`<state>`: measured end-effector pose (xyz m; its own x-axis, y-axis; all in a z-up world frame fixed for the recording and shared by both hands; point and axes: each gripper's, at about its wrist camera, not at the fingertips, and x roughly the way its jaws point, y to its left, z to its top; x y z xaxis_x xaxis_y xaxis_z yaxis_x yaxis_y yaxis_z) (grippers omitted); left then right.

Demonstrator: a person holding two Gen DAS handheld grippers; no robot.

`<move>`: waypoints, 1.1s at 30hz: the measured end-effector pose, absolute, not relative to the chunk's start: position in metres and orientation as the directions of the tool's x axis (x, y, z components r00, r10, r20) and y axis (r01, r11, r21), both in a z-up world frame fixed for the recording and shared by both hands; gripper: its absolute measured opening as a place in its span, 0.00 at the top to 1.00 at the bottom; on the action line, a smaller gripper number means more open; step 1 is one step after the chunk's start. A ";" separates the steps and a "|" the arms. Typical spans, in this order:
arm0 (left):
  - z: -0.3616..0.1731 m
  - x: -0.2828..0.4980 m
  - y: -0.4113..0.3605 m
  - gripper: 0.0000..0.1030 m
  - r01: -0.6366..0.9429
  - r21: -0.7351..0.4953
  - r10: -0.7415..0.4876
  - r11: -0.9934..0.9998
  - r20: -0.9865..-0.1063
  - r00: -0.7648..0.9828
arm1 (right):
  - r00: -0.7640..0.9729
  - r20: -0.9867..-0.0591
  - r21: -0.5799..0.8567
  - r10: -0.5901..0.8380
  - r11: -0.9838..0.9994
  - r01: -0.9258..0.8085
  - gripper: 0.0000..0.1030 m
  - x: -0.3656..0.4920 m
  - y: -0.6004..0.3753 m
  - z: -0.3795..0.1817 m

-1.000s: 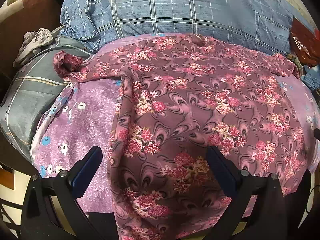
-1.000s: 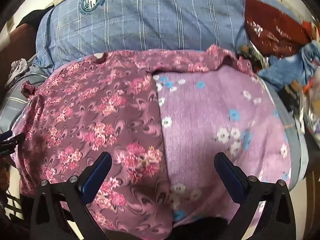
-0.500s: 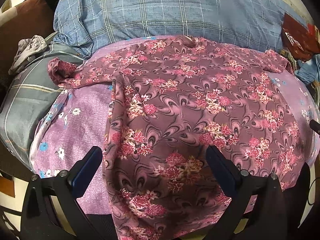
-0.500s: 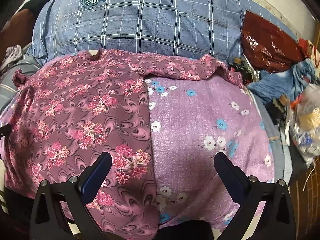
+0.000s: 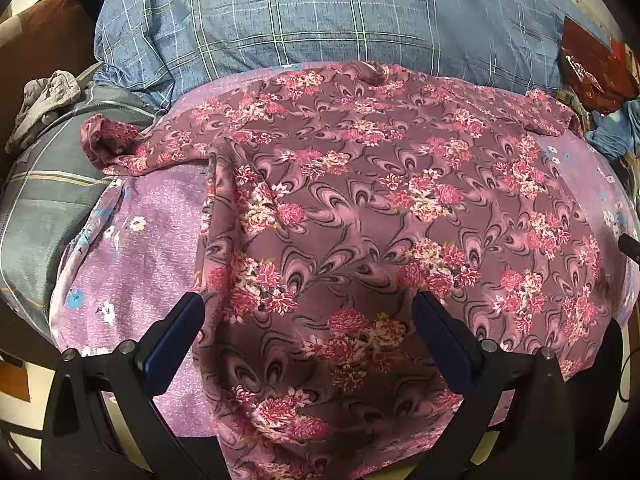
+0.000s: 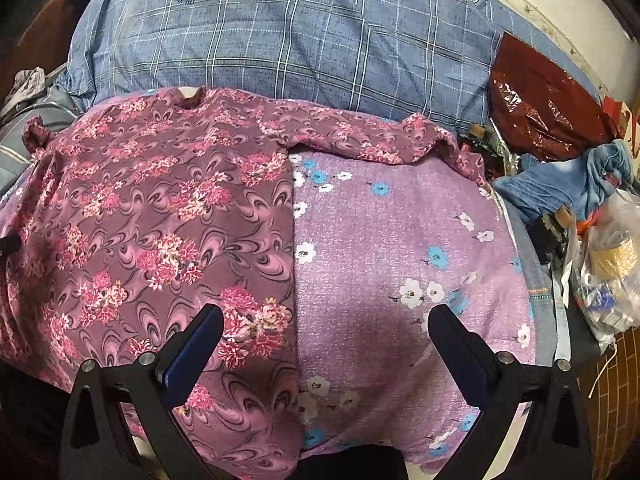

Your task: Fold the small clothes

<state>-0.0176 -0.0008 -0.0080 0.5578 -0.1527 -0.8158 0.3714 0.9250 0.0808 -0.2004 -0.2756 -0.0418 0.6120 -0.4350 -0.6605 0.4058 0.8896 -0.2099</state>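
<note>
I read the top point(image 5: 360, 216) as a thin printed garment lying face-up and spread flat on the purple sheet point(image 5: 152, 232), with its neckline point(image 6: 191, 96) at 12 o'clock against the blue plaid pillow point(image 6: 280, 28) and its hem toward 6 o'clock, draping over the near edge. Its long axis therefore runs 12 to 6 in both wrist views. One sleeve point(image 5: 108, 140) reaches to 10 o'clock in the left view and ends bunched; the other sleeve point(image 6: 380, 140) lies out toward 1 o'clock in the right view. I judge the fabric light, soft and limp, probably a little slippery: it should crease readily, sag when lifted and slide on the sheet. It is not fragile. I would take hold at seams or edges, pinching a single layer at a sleeve cuff or a side seam point(image 6: 292, 240), not the middle of the body. The left gripper point(image 5: 308, 320) hangs above the lower body with its fingers wide apart, holding nothing. The right gripper point(image 6: 324, 332) straddles the side seam, fingers equally spread and empty. No fold is made yet, in my judgement.
</note>
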 end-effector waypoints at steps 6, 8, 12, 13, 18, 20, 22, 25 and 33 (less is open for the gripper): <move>-0.012 -0.015 -0.002 0.00 0.375 0.081 -0.149 0.923 -0.825 0.546 | 0.615 -0.663 -0.214 -0.427 0.895 0.390 0.01 -0.195 -0.271 -0.045; -0.013 -0.015 -0.002 0.00 0.373 0.079 -0.149 0.924 -0.826 0.544 | 0.616 -0.664 -0.215 -0.425 0.897 0.387 0.01 -0.194 -0.269 -0.046; -0.013 -0.014 -0.002 0.00 0.369 0.077 -0.148 0.926 -0.828 0.541 | 0.616 -0.668 -0.208 -0.417 0.900 0.384 0.01 -0.192 -0.269 -0.048; -0.013 -0.014 -0.003 0.00 0.369 0.076 -0.148 0.926 -0.828 0.541 | 0.617 -0.670 -0.204 -0.414 0.901 0.383 0.01 -0.191 -0.269 -0.048; -0.013 -0.014 -0.004 0.00 0.371 0.080 -0.146 0.925 -0.828 0.542 | 0.618 -0.674 -0.195 -0.404 0.905 0.379 0.01 -0.190 -0.268 -0.051; -0.013 -0.014 -0.004 0.00 0.372 0.081 -0.145 0.925 -0.828 0.541 | 0.621 -0.675 -0.190 -0.397 0.908 0.374 0.01 -0.190 -0.267 -0.052; -0.013 -0.014 -0.005 0.00 0.374 0.081 -0.146 0.924 -0.829 0.540 | 0.624 -0.675 -0.187 -0.393 0.910 0.370 0.01 -0.191 -0.266 -0.052; -0.013 -0.015 -0.006 0.00 0.378 0.080 -0.148 0.922 -0.829 0.539 | 0.629 -0.675 -0.183 -0.386 0.913 0.365 0.01 -0.191 -0.265 -0.053; -0.012 -0.017 -0.010 0.00 0.386 0.092 -0.142 0.918 -0.832 0.537 | 0.634 -0.678 -0.164 -0.372 0.918 0.362 0.01 -0.192 -0.268 -0.054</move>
